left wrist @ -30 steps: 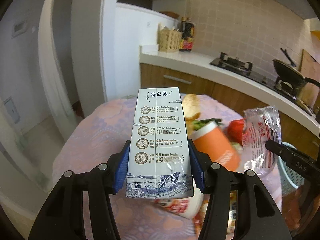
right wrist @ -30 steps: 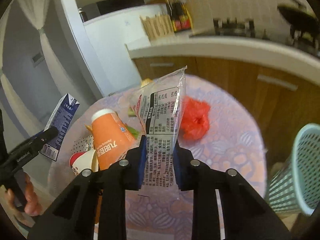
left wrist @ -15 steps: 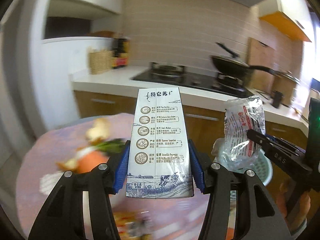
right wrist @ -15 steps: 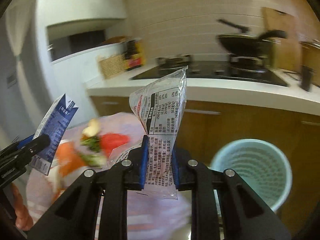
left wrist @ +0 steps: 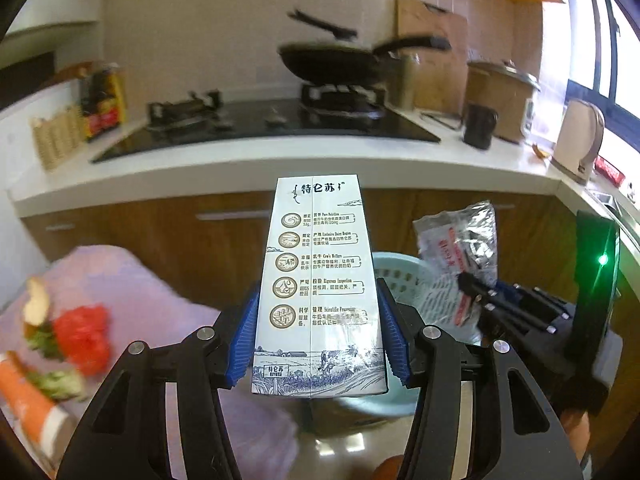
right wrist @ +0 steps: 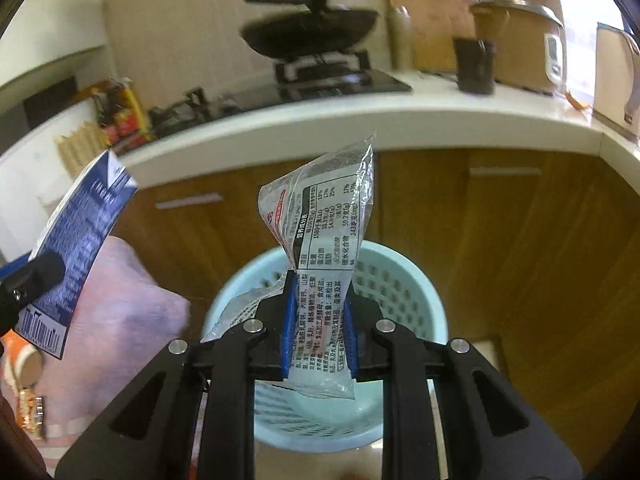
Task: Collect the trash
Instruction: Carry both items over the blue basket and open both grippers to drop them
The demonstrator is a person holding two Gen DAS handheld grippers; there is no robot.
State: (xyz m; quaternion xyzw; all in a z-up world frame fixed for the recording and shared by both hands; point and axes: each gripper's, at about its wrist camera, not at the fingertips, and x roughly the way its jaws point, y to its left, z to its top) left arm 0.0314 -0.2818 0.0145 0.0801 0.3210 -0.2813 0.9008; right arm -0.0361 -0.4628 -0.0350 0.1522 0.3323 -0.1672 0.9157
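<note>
Left hand-held gripper (left wrist: 318, 340) is clamped on milk carton (left wrist: 318, 284); right hand-held gripper (right wrist: 318, 320) is clamped on plastic wrapper (right wrist: 326, 248). Both were swung off the surface (left wrist: 120, 280) since earlier; wrapper is now held over light-blue basket (right wrist: 400, 280), carton just left of it. Red bag (left wrist: 82, 336) left behind on surface.

A black wok (left wrist: 334, 64) sits on the stove (left wrist: 272, 120); a kettle (left wrist: 580, 142) stands right.

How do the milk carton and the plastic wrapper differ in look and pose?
The milk carton is a stiff printed box with flat faces; the plastic wrapper is thin, clear and crumpled. The left gripper clamps the carton wide; the right gripper pinches the wrapper narrow. Both are held upright, off the table.
</note>
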